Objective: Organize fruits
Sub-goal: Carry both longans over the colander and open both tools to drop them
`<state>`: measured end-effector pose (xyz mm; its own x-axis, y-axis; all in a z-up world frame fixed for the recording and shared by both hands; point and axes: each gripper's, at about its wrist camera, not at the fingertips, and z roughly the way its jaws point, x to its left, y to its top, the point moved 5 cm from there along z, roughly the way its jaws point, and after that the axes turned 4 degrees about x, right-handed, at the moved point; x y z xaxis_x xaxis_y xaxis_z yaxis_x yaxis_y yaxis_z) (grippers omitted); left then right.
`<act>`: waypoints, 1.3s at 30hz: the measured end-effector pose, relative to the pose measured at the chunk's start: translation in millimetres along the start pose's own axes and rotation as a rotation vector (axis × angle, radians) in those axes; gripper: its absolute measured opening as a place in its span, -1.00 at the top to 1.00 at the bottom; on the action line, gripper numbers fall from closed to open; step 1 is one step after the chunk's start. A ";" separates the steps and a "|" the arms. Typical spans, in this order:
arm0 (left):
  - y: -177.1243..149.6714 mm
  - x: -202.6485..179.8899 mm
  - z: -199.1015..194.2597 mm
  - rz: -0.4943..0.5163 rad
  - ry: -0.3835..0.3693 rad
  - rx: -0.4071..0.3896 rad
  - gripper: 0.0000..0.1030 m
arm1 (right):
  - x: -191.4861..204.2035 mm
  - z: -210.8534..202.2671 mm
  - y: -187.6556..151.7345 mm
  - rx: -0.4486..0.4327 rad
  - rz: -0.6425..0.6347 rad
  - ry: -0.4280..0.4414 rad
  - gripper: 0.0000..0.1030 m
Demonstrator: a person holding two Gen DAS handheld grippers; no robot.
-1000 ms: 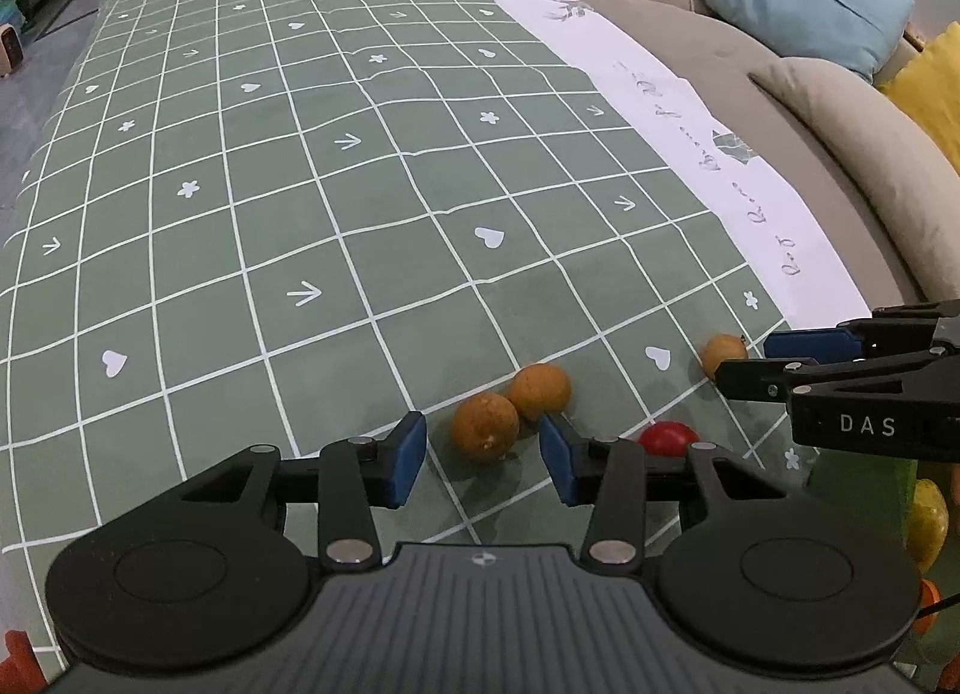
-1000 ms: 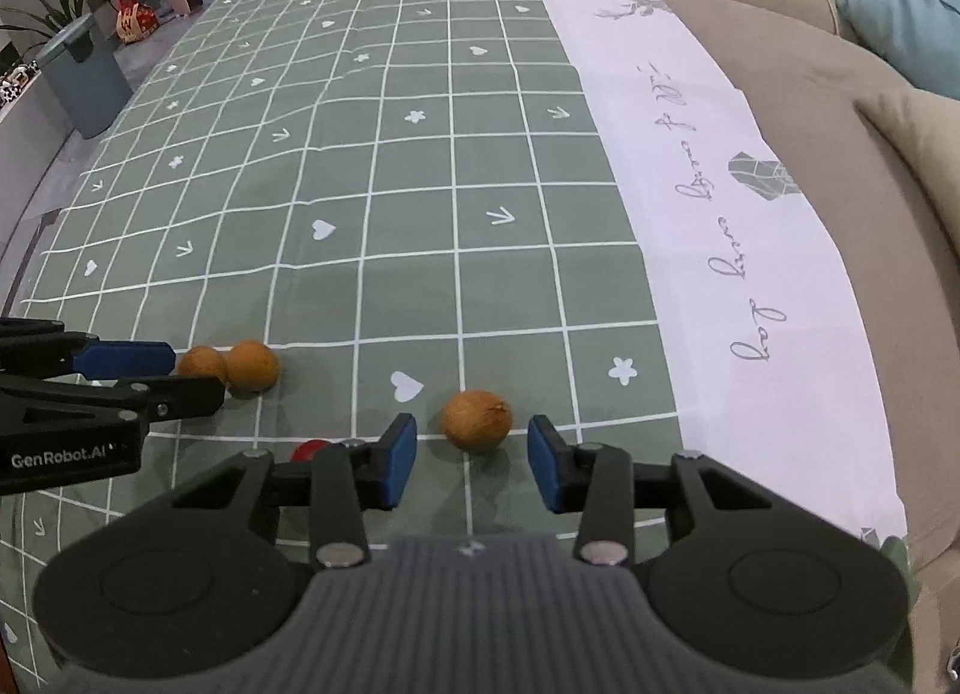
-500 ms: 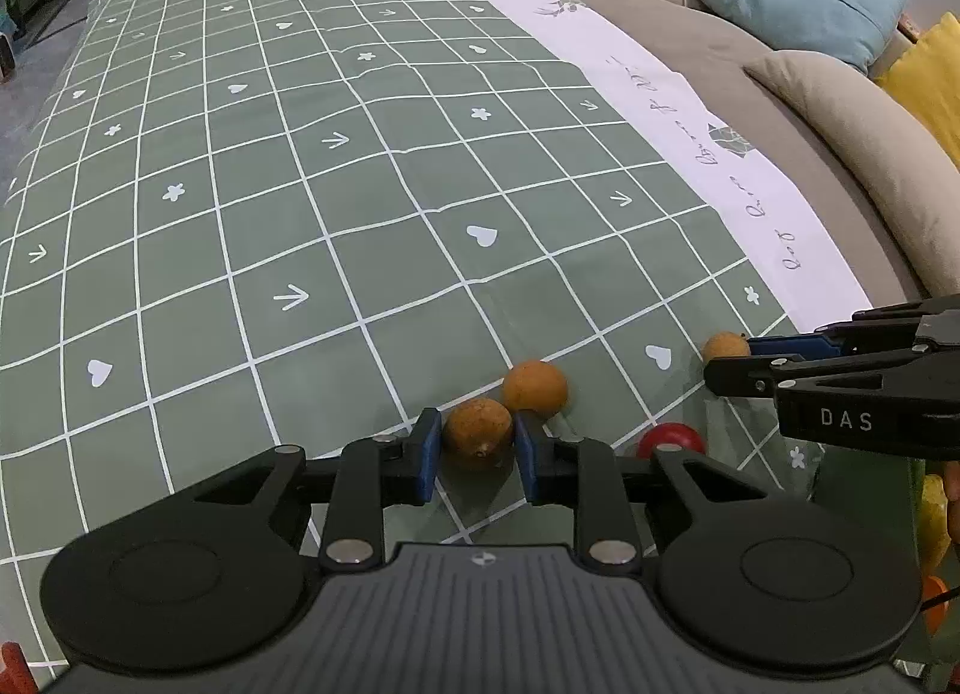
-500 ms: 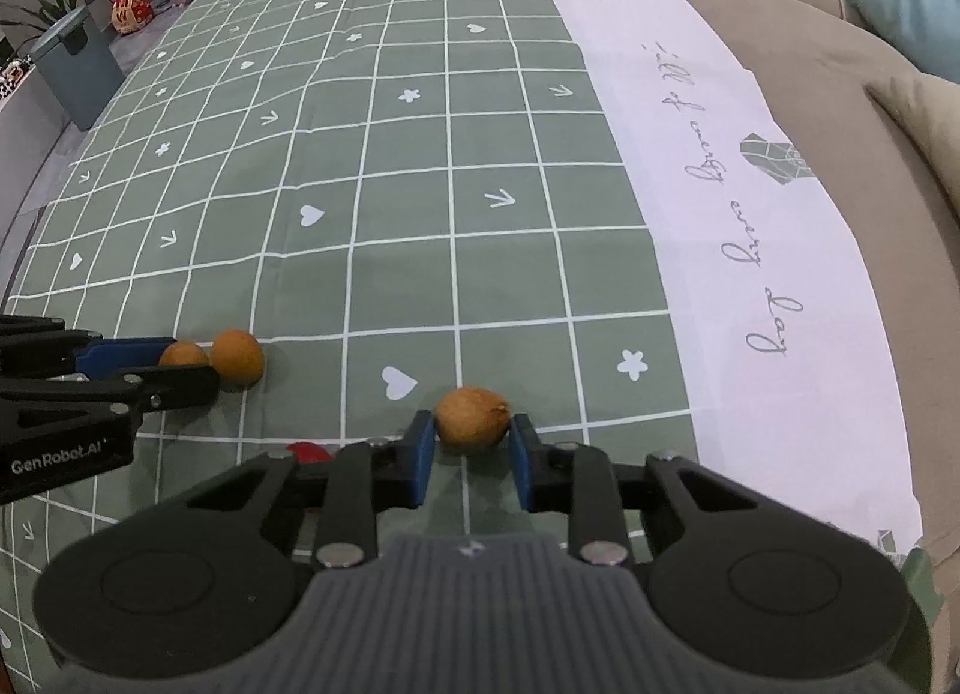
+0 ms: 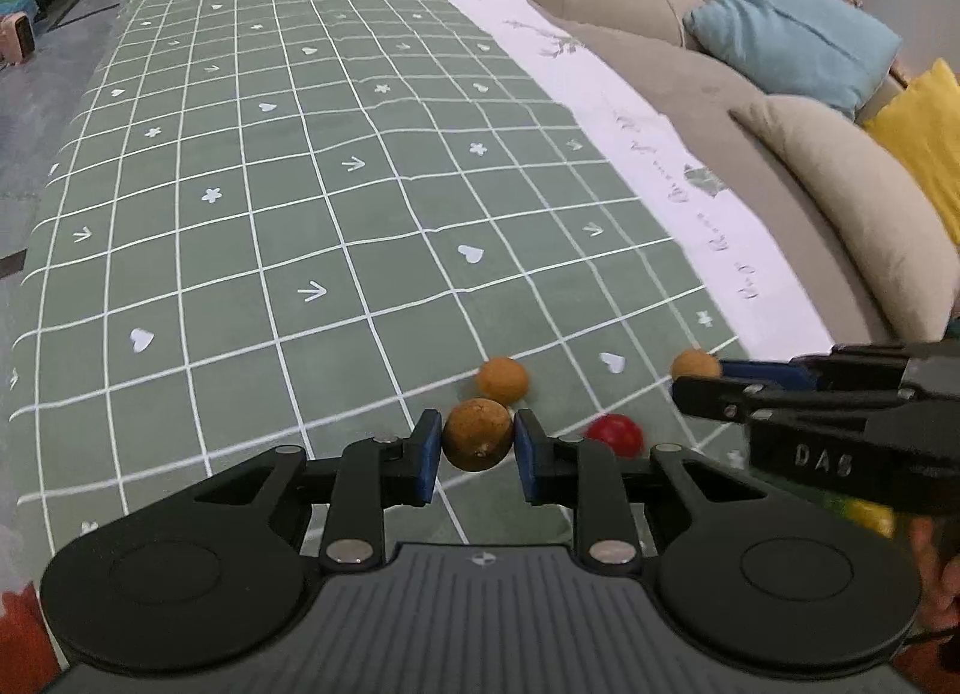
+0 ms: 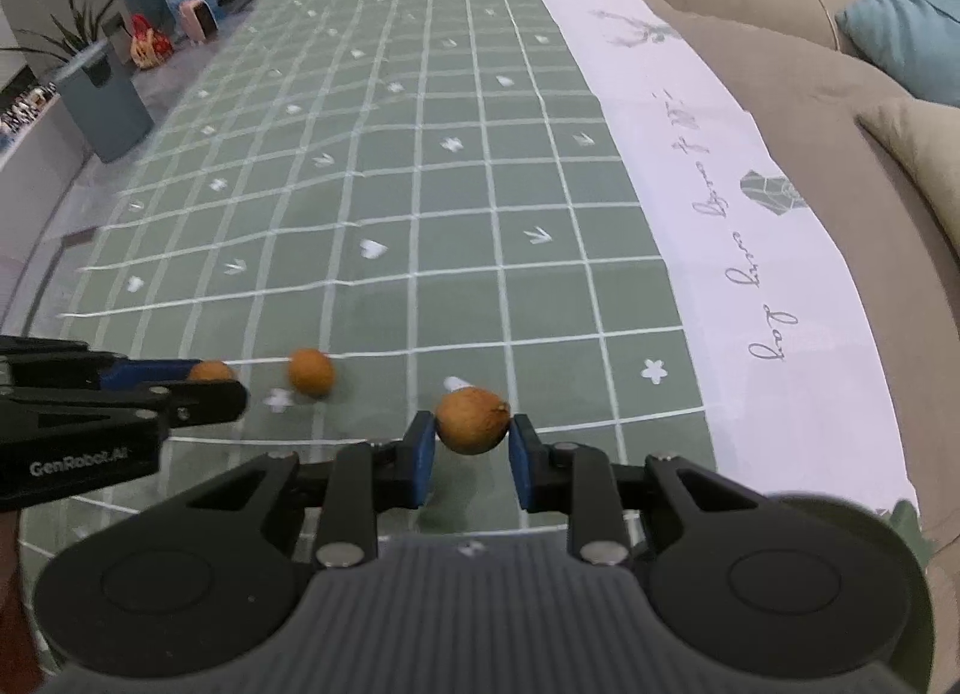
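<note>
My left gripper [image 5: 478,442] is shut on a round brown fruit [image 5: 478,434] and holds it just above the green checked cloth [image 5: 270,214]. My right gripper [image 6: 471,442] is shut on another brown fruit [image 6: 472,419], lifted off the cloth. The right gripper also shows in the left wrist view [image 5: 699,376] with its fruit [image 5: 693,364]; the left gripper shows in the right wrist view [image 6: 210,385] with its fruit [image 6: 210,371]. A third brown fruit [image 5: 503,380] lies on the cloth, also in the right wrist view [image 6: 310,373]. A small red fruit [image 5: 615,434] lies nearby.
A beige sofa [image 5: 780,153] with a blue cushion [image 5: 792,36] and a yellow cushion [image 5: 927,135] runs along the right. A white cloth strip [image 6: 720,214] borders the green cloth. A yellow fruit [image 5: 867,514] shows under the right gripper. A grey bin [image 6: 105,105] stands on the floor at left.
Both grippers closed on their brown fruits and have lifted them off the cloth. The third brown fruit and the red fruit stay where they lay.
</note>
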<state>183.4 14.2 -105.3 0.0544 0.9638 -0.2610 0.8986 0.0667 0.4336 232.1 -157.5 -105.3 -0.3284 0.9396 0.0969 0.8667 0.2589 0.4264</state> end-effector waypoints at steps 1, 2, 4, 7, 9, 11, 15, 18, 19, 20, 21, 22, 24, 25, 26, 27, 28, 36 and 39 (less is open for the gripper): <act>-1.4 -1.4 -4.6 -0.002 -0.004 -0.005 0.44 | 4.6 -6.0 -2.8 -0.009 -0.001 0.011 0.57; -3.1 -3.2 -9.4 -0.003 -0.009 -0.009 0.44 | 8.6 -11.3 -5.4 -0.017 -0.002 0.021 0.57; -6.6 -6.8 -17.8 -0.005 -0.018 -0.015 0.45 | 16.0 -21.9 -11.4 -0.033 -0.001 0.037 0.57; -12.3 -13.1 -29.0 -0.006 -0.035 -0.018 0.45 | 24.9 -37.3 -22.2 -0.058 -0.001 0.051 0.57; -16.9 -18.4 -35.1 -0.004 -0.045 -0.018 0.45 | 28.6 -46.4 -29.9 -0.071 0.002 0.056 0.57; -21.5 -24.7 -39.6 0.001 -0.054 -0.016 0.45 | 30.3 -55.1 -38.5 -0.082 0.009 0.055 0.57; -30.2 -39.3 -46.2 0.019 -0.074 -0.008 0.45 | 28.5 -68.4 -56.3 -0.096 0.031 0.046 0.57; -33.9 -51.2 -51.9 0.035 -0.091 -0.012 0.45 | 22.9 -79.2 -69.4 -0.109 0.046 0.024 0.57; -35.1 -55.6 -53.9 0.041 -0.097 -0.014 0.45 | 20.2 -83.2 -73.3 -0.115 0.054 0.019 0.57; -36.0 -60.3 -55.8 0.049 -0.104 -0.017 0.45 | 17.0 -86.4 -76.2 -0.120 0.061 0.016 0.57; -37.2 -65.3 -57.7 0.057 -0.110 -0.019 0.45 | 13.9 -90.1 -79.8 -0.124 0.069 0.012 0.57; -38.2 -70.5 -59.1 0.065 -0.118 -0.020 0.45 | 11.3 -93.1 -82.9 -0.126 0.072 0.008 0.57; -40.5 -81.3 -61.5 0.083 -0.135 -0.018 0.45 | 5.6 -98.3 -88.7 -0.131 0.070 -0.007 0.57; -41.6 -87.1 -62.2 0.093 -0.143 -0.017 0.45 | 2.2 -100.9 -91.7 -0.132 0.066 -0.015 0.57; -43.0 -92.4 -62.5 0.101 -0.149 -0.015 0.45 | -1.5 -103.3 -94.6 -0.133 0.062 -0.020 0.57; -44.1 -97.8 -62.6 0.110 -0.156 -0.014 0.45 | -5.3 -106.3 -97.6 -0.135 0.060 -0.025 0.57; -45.2 -103.4 -62.7 0.120 -0.164 -0.012 0.45 | -9.9 -109.4 -100.5 -0.135 0.061 -0.029 0.57; -48.0 -146.0 -51.6 0.182 -0.227 0.031 0.45 | -51.7 -120.8 -118.8 -0.089 0.037 -0.074 0.56; -48.7 -156.1 -42.2 0.184 -0.246 0.060 0.45 | -66.4 -120.7 -122.6 -0.059 0.009 -0.089 0.56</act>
<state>112.7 -128.6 -49.2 0.3162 0.8662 -0.3868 0.8873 -0.1258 0.4436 102.3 -278.7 -55.5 -0.2840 0.9586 0.0220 0.8449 0.2393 0.4783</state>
